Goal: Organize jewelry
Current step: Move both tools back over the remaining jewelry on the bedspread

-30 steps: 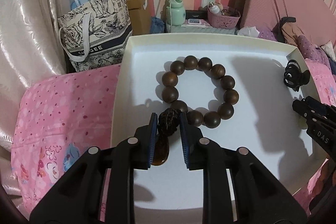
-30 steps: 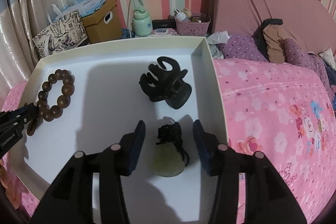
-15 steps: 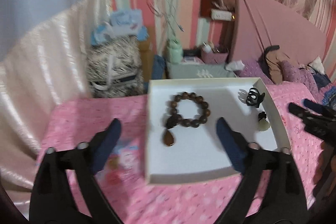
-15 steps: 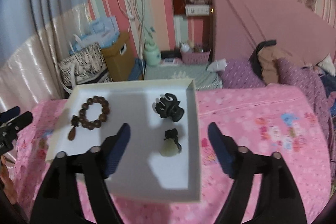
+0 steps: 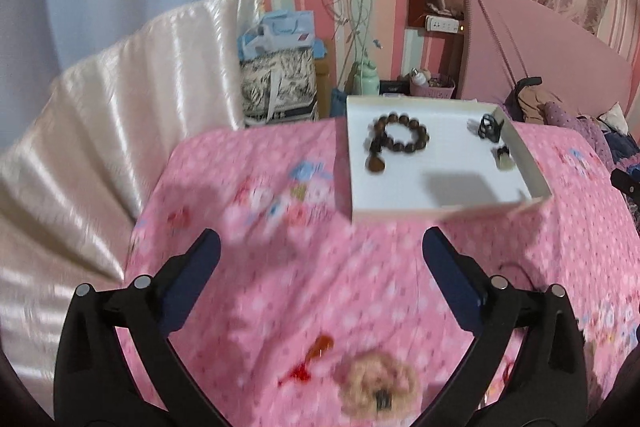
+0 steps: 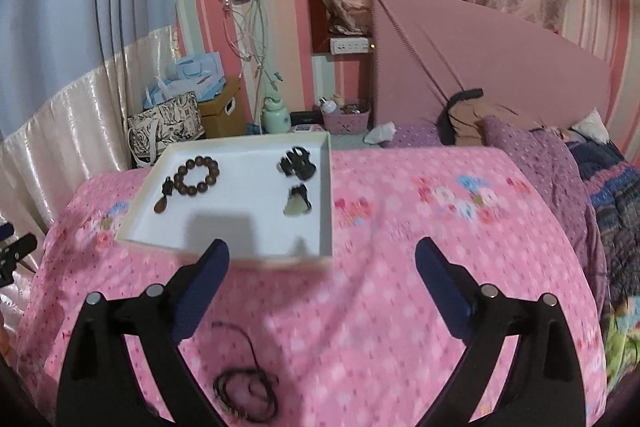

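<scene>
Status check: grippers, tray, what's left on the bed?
Both hand-held grippers, left and right, open and empty, jaws just opened. Bracelet, clip, pendant lie in tray. Cord and hair tie on bed, nothing blocking.

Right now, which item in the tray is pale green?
The jade pendant on a black cord, nearest the tray's right wall; the bead bracelet is brown, the hair clip black.

Left gripper and right gripper agape, empty
</scene>
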